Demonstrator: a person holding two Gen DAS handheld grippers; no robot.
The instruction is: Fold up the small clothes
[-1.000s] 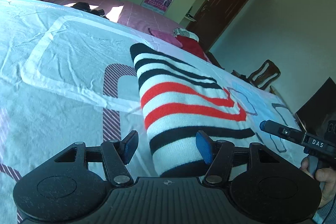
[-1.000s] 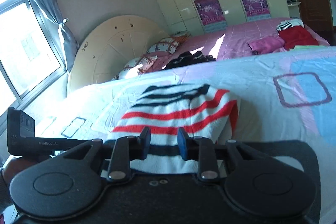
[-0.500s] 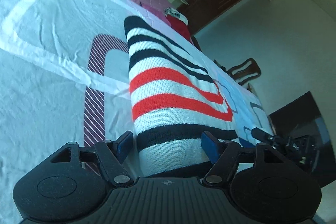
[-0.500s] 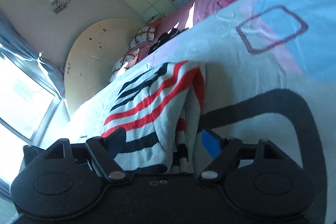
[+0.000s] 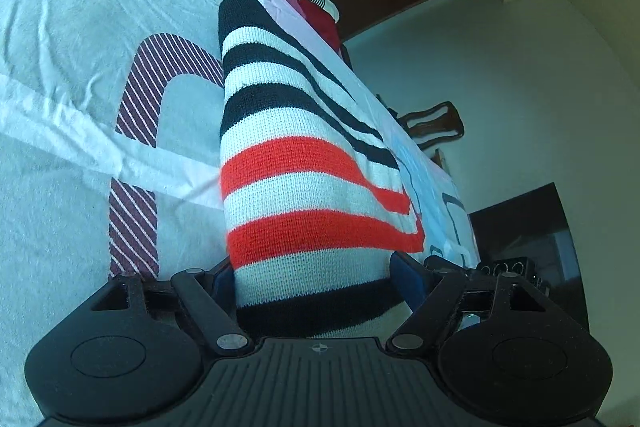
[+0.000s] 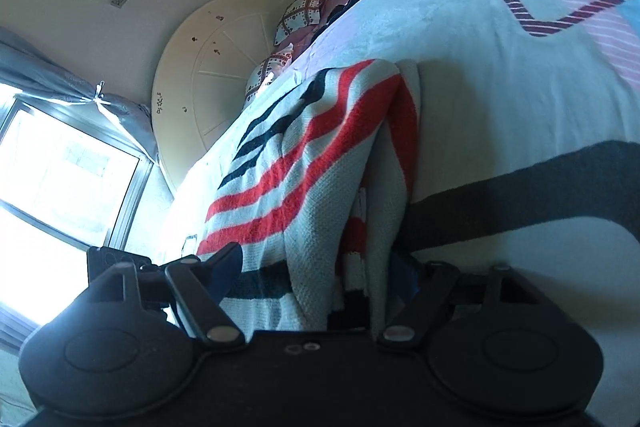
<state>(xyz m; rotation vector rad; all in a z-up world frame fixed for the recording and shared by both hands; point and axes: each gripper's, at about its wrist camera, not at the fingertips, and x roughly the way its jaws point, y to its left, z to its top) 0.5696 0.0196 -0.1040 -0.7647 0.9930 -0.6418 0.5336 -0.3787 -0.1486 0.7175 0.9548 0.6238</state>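
Note:
A knitted striped sweater (image 5: 304, 187), white with black and red bands, lies folded on the pale bedsheet (image 5: 72, 67). My left gripper (image 5: 312, 279) is open, its jaws wide apart on either side of the sweater's near end, with the fabric between them. In the right wrist view the sweater (image 6: 304, 163) shows stacked folded layers. My right gripper (image 6: 316, 275) is open too, its jaws spread around the near edge of that folded stack. Its right blue pad (image 6: 402, 277) is partly hidden behind the fabric.
The bedsheet (image 6: 500, 87) has striped maroon square patterns (image 5: 136, 163). Red and striped clothes (image 5: 320, 7) lie at the far bed edge. A wooden chair (image 5: 434, 125) stands beyond the bed. A round headboard (image 6: 208, 67), pillows (image 6: 296, 19) and a window (image 6: 60, 179) are at the left.
Both grippers have tilted and moved closer onto the sweater. The right gripper opened from nearly shut to wide. The sweater's end now sits deeper between both pairs of jaws.

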